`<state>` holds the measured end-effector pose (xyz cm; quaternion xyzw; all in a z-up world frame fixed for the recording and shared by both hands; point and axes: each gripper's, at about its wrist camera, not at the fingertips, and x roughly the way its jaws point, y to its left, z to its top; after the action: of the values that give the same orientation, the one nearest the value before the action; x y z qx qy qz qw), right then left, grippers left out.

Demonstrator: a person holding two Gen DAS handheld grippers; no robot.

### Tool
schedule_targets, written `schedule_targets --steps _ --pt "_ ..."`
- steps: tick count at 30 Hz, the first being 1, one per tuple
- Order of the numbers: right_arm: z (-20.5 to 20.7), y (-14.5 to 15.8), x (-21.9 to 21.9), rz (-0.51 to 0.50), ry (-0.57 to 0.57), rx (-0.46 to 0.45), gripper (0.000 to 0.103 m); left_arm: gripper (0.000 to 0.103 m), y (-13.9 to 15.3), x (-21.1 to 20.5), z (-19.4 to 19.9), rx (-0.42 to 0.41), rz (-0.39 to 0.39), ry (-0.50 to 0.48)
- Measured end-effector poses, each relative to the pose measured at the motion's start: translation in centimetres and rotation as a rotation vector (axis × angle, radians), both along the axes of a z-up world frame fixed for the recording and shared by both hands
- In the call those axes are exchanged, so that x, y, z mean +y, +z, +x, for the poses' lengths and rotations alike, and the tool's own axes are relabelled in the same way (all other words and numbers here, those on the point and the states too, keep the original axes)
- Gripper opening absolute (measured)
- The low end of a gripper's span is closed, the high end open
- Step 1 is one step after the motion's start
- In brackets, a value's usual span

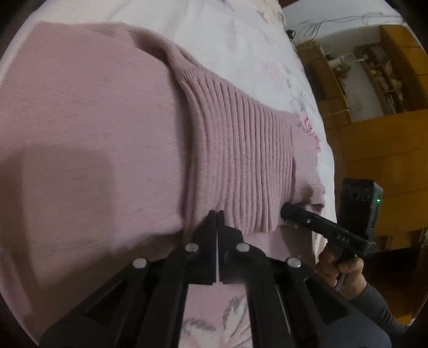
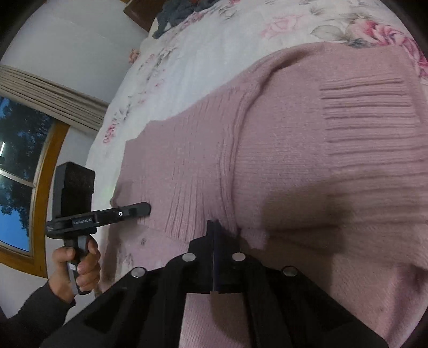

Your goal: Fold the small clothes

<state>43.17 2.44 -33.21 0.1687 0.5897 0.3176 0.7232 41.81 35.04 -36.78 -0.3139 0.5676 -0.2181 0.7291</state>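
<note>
On the bed [image 2: 214, 53], over a white floral sheet [image 1: 254, 40], a pink knit sweater [image 1: 93, 107] lies spread flat and fills most of both wrist views. Ribbed band [image 1: 248, 166] of the sweater runs across the middle, plain knit on either side; a second ribbed patch [image 2: 369, 123] shows in the right view. Left gripper [image 1: 217, 214] sits low at the near edge of the sweater, fingers pressed together, tips right at the ribbed hem; whether fabric is caught between them, cannot tell. Same gripper seen from the right view [image 2: 145, 208], tip touching the sweater edge near its corner, held by the left hand [image 2: 77, 265] in a dark sleeve. Right gripper [image 2: 214, 223] also has fingers pressed together, tips at the fold where ribbing meets plain knit, near edge of fabric bunched just beside them; a pinch on cloth not clear. From the left view the right gripper [image 1: 287, 210] pokes at the sweater corner near the bed edge, right hand [image 1: 339, 267] on the grip, grey sleeve below. Both grippers are near each other along the same near hem. Dark shadow falls on the knit beside each gripper. Window [image 2: 18, 174] with wood frame at left of the right view, wooden shelves [image 1: 374, 75] at right of the left view. Dark cloth pile [image 2: 182, 10] lies at the far end of the bed.
</note>
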Motion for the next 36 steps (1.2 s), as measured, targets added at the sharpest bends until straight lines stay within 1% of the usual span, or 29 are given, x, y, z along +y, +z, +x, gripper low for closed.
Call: schedule_targets --steps 1,2,3,4,5,7,8,9,10,11,12,13,15,16,18,19,21,22,24,26,28,32,36 --pt "-0.2 0.4 0.0 0.015 0.0 -0.006 0.005 0.007 0.1 0.0 -0.2 -0.003 -0.002 -0.007" --pt "-0.5 0.7 0.0 0.037 0.0 -0.01 0.013 0.007 -0.2 0.0 -0.4 0.004 0.01 -0.011" --pt "-0.6 0.7 0.2 0.045 0.001 -0.012 0.016 0.007 -0.5 0.0 0.0 0.012 0.012 -0.01" --pt "-0.7 0.5 0.5 0.031 0.001 -0.011 0.017 0.007 -0.8 0.2 0.1 0.023 0.007 -0.004" --pt "-0.6 -0.2 0.9 -0.003 0.0 0.002 0.013 0.007 -0.9 0.4 0.3 0.032 0.002 0.002" --pt "-0.2 -0.7 1.0 -0.018 -0.012 0.026 0.006 0.008 -0.6 0.9 0.1 0.054 0.004 0.023" --pt "0.0 -0.3 0.8 -0.002 -0.036 0.047 0.009 0.012 0.3 0.8 0.0 0.052 0.009 0.029" --pt "-0.2 0.4 0.4 0.02 -0.05 0.051 0.013 0.027 1.7 1.1 -0.7 0.03 0.014 0.038" --pt "-0.6 1.5 -0.2 0.042 -0.064 0.042 0.028 0.052 3.1 1.6 -1.6 -0.002 0.032 0.048" --pt "-1.0 2.3 -0.7 0.054 -0.073 0.033 0.042 0.063 4.2 1.8 -2.5 -0.024 0.049 0.057" --pt "-1.9 3.4 -1.8 0.08 -0.084 0.032 0.045 0.077 5.9 2.8 -4.5 -0.062 0.068 0.074" --pt "-2.7 4.0 -2.7 0.096 -0.088 0.042 0.049 0.083 6.8 3.5 -6.1 -0.073 0.069 0.084" --pt "-5.3 4.6 -5.4 0.095 -0.102 0.071 0.054 0.086 7.9 5.0 -10.0 -0.065 0.059 0.118" --pt "-6.7 4.7 -6.7 0.089 -0.109 0.087 0.059 0.089 8.0 5.9 -12.3 -0.053 0.05 0.139" --pt "-10.0 4.6 -10.0 0.064 -0.12 0.12 0.06 0.089 7.7 7.2 -17.8 -0.008 0.064 0.162" --pt "-11.8 4.3 -11.4 0.048 -0.123 0.14 0.061 0.089 7.4 7.3 -19.5 0.006 0.073 0.164" --pt "-15.5 3.6 -14.4 0.021 -0.125 0.189 0.062 0.089 6.4 8.6 -24.5 0.053 0.088 0.181" --pt "-17.3 3.0 -15.5 0.009 -0.126 0.221 0.062 0.089 5.7 9.6 -26.5 0.08 0.08 0.198" --pt "-20.2 2.0 -16.7 -0.019 -0.126 0.256 0.062 0.089 4.3 11.0 -30.4 0.133 0.074 0.233" --pt "-22.5 1.2 -17.8 -0.016 -0.142 0.288 0.062 0.089 3.5 12.1 -32.3 0.159 0.075 0.261" --pt "-24.0 0.8 -17.8 -0.006 -0.154 0.299 0.062 0.089 2.4 12.5 -34.1 0.185 0.034 0.278" --pt "-25.5 0.4 -17.3 0.031 -0.178 0.328 0.062 0.089 1.5 12.1 -34.9 0.213 -0.024 0.281" --pt "-26.3 -0.5 -15.9 0.011 -0.164 0.354 0.062 0.089 0.4 10.6 -34.6 0.268 -0.044 0.253"
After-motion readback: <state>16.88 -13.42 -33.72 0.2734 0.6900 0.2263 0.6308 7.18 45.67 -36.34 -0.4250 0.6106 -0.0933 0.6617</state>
